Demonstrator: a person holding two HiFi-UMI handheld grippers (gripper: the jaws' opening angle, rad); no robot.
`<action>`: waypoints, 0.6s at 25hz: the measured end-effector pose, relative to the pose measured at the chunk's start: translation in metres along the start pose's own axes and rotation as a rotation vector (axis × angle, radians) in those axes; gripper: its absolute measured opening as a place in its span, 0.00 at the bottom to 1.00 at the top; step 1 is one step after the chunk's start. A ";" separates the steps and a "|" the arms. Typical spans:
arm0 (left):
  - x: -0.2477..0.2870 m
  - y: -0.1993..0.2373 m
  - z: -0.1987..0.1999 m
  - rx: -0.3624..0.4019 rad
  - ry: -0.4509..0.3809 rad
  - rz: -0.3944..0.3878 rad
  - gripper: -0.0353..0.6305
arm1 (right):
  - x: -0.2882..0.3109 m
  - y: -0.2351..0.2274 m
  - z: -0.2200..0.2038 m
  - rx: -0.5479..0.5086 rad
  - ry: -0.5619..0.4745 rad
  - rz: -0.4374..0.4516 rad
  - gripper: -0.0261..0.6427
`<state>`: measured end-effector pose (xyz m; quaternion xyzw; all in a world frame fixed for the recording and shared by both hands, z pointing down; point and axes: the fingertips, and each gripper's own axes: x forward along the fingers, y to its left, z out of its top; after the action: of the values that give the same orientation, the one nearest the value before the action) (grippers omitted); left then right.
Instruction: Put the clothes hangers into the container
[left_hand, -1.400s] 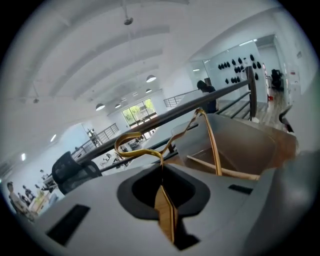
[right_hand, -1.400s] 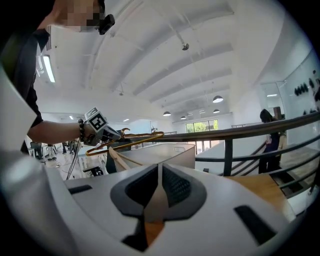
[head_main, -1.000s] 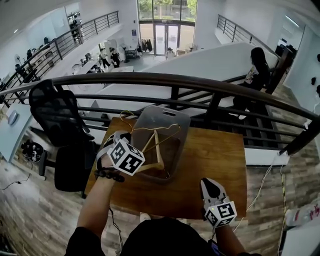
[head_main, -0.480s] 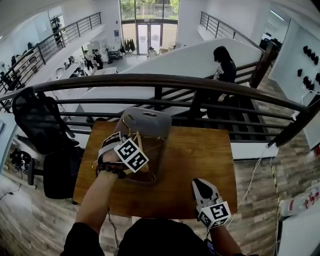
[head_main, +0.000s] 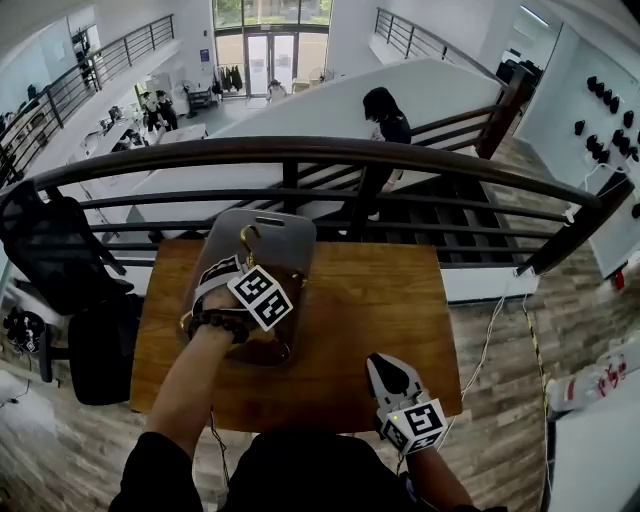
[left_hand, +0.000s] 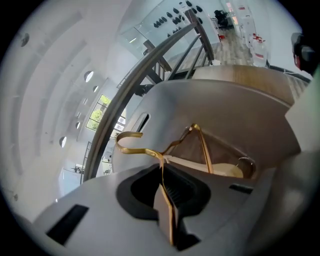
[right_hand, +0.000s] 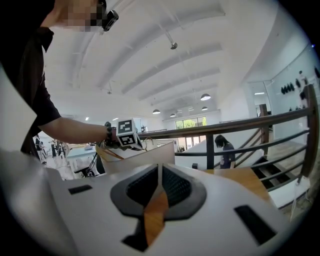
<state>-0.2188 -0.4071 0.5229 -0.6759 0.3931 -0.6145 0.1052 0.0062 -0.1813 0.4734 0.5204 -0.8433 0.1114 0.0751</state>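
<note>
Plainly, the left tongs (left_hand: 161, 167) are pinching the gold wire hanger (left_hand: 200, 145) at its neck, jaws closed down on the thin wire. They are holding it over the mouth of the grey container (head_main: 262, 222), which is standing on the wooden bench (head_main: 400, 300) with its long side running away from the person. From the tongs the hook is curling off to one side above the rim, while the hanger's body is reaching forward and down into the container, roughly along its length. A pale hanger (left_hand: 220, 170) is lying at the bottom just beneath it. The release seems to be turning on whether the body is sitting inside the walls; judging from the left gripper view it is, with only the hook riding near the rim. The right tongs (head_main: 385, 375) are resting shut and empty by the bench's near edge, well apart from the container, so the left hand is the nearer. Open bench is lying to the right, and a railing (head_main: 400, 155) is running beyond the far rim.
</note>
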 end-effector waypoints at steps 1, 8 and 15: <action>0.003 -0.002 0.001 -0.002 -0.004 -0.008 0.10 | 0.001 -0.001 0.000 0.001 -0.001 -0.002 0.07; 0.012 -0.006 0.006 -0.010 -0.042 -0.021 0.10 | 0.007 -0.010 0.003 0.009 -0.009 -0.030 0.07; 0.011 -0.014 0.006 -0.076 -0.083 -0.093 0.26 | 0.013 -0.005 0.007 0.009 -0.007 -0.019 0.07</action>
<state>-0.2081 -0.4071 0.5388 -0.7220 0.3795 -0.5746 0.0670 0.0047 -0.1966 0.4706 0.5290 -0.8381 0.1125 0.0709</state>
